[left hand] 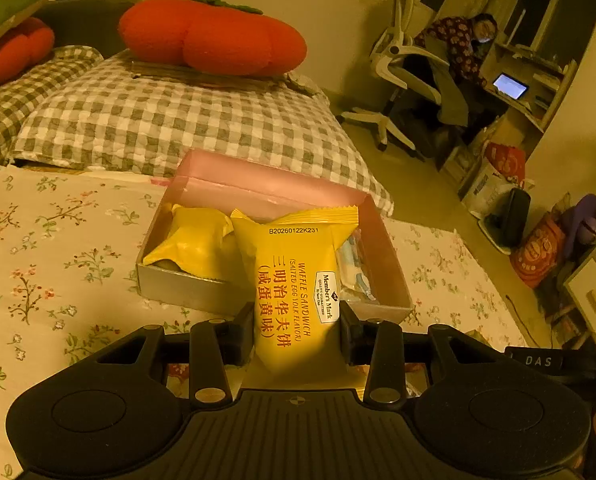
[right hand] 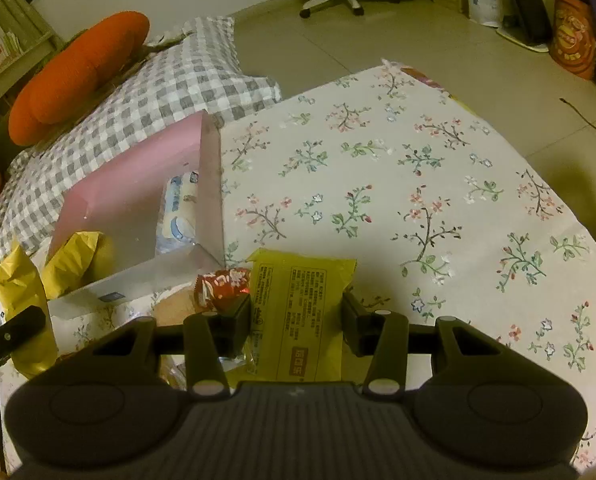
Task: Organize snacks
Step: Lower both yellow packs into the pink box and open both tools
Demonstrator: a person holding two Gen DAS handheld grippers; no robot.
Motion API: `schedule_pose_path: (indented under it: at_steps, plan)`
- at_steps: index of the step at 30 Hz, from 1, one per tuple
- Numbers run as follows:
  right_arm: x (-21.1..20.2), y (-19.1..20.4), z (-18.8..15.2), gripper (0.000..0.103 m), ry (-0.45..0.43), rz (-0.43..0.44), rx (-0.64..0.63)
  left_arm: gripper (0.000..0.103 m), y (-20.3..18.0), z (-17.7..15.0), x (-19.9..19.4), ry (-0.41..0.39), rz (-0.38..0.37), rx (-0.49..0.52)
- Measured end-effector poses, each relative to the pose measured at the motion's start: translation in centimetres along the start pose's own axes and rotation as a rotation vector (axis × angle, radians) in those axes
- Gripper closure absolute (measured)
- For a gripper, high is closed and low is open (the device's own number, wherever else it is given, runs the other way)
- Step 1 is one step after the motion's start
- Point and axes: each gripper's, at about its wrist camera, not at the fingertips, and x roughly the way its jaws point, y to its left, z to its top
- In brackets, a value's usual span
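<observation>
My left gripper (left hand: 297, 320) is shut on a yellow waffle sandwich packet (left hand: 298, 272), which stands upright over the near wall of the pink open box (left hand: 274, 184). Inside the box a second yellow packet (left hand: 194, 244) lies at the left and a clear blue-and-white packet (left hand: 355, 268) at the right. My right gripper (right hand: 296, 304) is shut on another yellow packet (right hand: 298, 300), printed side up, low over the floral cloth (right hand: 417, 200) just right of the box (right hand: 214, 184). A red-wrapped snack (right hand: 222, 286) lies beside its left finger.
A grey checked pillow (left hand: 178, 120) with an orange plush cushion (left hand: 214, 36) lies behind the box. A person (left hand: 465, 48) sits on a white office chair (left hand: 393, 60) at a desk far right. Bags (left hand: 537, 252) stand on the floor beyond the cloth's edge.
</observation>
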Motion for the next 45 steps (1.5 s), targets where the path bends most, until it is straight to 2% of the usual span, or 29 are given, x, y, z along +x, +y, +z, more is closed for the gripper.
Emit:
schedule_pose_path:
  at_steps: [11, 22, 32, 45]
  plan:
    - [-0.1, 0.0, 0.9, 0.060, -0.049, 0.022, 0.014, 0.065, 1.3, 2.1, -1.0, -0.067, -0.021, -0.028]
    - [1.2, 2.3, 2.3, 0.060, -0.086, 0.081, -0.080, 0.065, 4.8, 4.5, 1.0, -0.084, -0.017, -0.096]
    - [1.9, 5.1, 4.1, 0.060, -0.131, 0.194, -0.086, 0.065, 4.0, 5.9, 4.6, -0.074, -0.042, -0.078]
    - [4.9, 8.2, 5.2, 0.060, -0.118, 0.233, -0.096, 0.065, 2.2, 5.4, 8.0, -0.037, 0.024, 0.017]
